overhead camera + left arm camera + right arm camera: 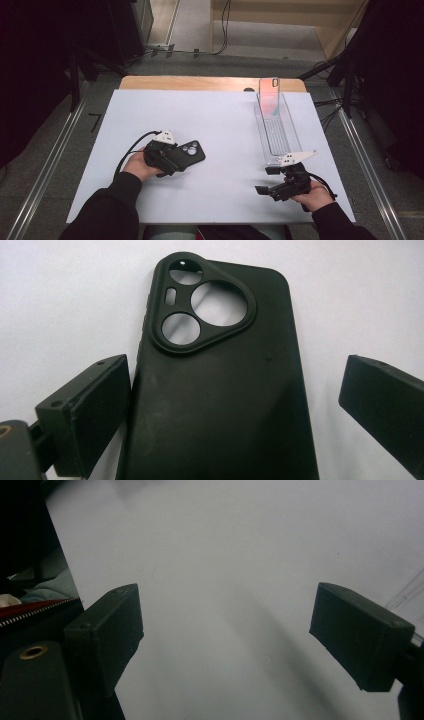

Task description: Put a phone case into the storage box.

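On the tabletop (220, 125), the phone case (190, 152) lies left of centre, back up, between the spread jaws of the left tongs (186, 156). The clear tray (276, 127) sits at the right, running from near edge to far. Just before its near end rest the right tongs (264, 180), jaws apart.

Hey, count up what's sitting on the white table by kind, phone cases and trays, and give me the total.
Black phone case: 1
Clear phone case, leaning in the tray: 1
Clear plastic tray: 1
Total: 3
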A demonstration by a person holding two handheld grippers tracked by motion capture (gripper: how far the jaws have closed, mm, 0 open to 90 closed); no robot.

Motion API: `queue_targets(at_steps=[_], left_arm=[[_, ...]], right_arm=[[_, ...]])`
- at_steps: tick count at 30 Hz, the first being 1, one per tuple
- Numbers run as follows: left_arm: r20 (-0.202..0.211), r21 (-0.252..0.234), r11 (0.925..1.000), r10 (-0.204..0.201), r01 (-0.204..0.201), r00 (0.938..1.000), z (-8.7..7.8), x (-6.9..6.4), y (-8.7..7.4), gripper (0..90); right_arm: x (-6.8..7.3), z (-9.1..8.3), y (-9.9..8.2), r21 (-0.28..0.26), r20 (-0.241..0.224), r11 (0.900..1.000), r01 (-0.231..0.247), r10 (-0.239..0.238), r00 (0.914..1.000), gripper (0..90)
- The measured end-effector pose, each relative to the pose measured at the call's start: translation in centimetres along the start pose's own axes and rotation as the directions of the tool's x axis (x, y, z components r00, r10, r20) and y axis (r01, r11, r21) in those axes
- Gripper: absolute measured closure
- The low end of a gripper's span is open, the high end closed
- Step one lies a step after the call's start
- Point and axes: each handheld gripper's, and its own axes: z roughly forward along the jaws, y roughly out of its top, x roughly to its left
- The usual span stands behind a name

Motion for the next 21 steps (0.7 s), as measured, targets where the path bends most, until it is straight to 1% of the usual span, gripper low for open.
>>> queue_targets(at_steps=[1,2,3,4,6,9,11,15,19,21], left_arm=[[-0.013,0.005,0.9999,0.013,-0.013,0.9998,0.03,-0.17,-0.04,0.5],[-0.036,0.011,0.9992,0.039,-0.039,0.9986,0.19,-0.51,-0.09,0.5],[-0.055,0.019,0.9983,0.056,-0.055,0.9969,0.28,-0.72,-0.09,0.5],[-0.084,0.02,0.9967,0.08,-0.078,0.9933,0.46,-1.08,-0.18,0.6],[-0.084,0.014,0.9972,0.074,-0.073,0.9937,0.35,-0.99,-0.27,1.5],[-0.094,-0.006,0.9978,0.065,-0.066,0.9935,0.11,-0.83,-0.47,8.0],[-0.1,-0.002,0.9977,0.068,-0.068,0.9927,0.12,-0.88,-0.45,9.0],[-0.106,-0.016,0.9981,0.057,-0.059,0.9927,0.07,-0.9,-0.54,11.9],[-0.112,-0.001,0.9983,0.059,-0.059,0.9919,0.02,-0.96,-0.36,13.1],[-0.116,-0.004,0.9989,0.046,-0.047,0.9922,0.05,-1.03,-0.3,13.7]], right_arm=[[0.01,0.0,0.0,0.001,0.0,1.0,0.0,0.0,1.0,12.1],[0.01,0.0,0.0,0.002,0.0,1.0,-0.001,0.001,1.0,12.1],[0.01,-0.01,-0.01,0.002,0.001,1.0,-0.001,0.001,1.0,12.0],[0.01,-0.01,-0.02,0.001,0.001,1.0,-0.002,0.002,1.0,12.0],[-0.02,-0.04,-0.03,0.001,0.003,1.0,-0.003,0.003,1.0,12.0],[-0.06,-0.05,-0.04,-0.001,0.002,1.0,0.0,0.0,1.0,12.0],[-0.05,-0.04,-0.04,0.0,0.003,1.0,0.001,-0.001,1.0,12.0],[-0.02,-0.01,-0.03,0.005,0.005,1.0,-0.003,0.002,1.0,12.1],[0.02,-0.01,-0.02,0.004,0.003,1.0,-0.004,0.004,1.0,12.1],[0.01,-0.03,-0.02,0.0,0.002,1.0,-0.002,0.002,1.0,12.1]])
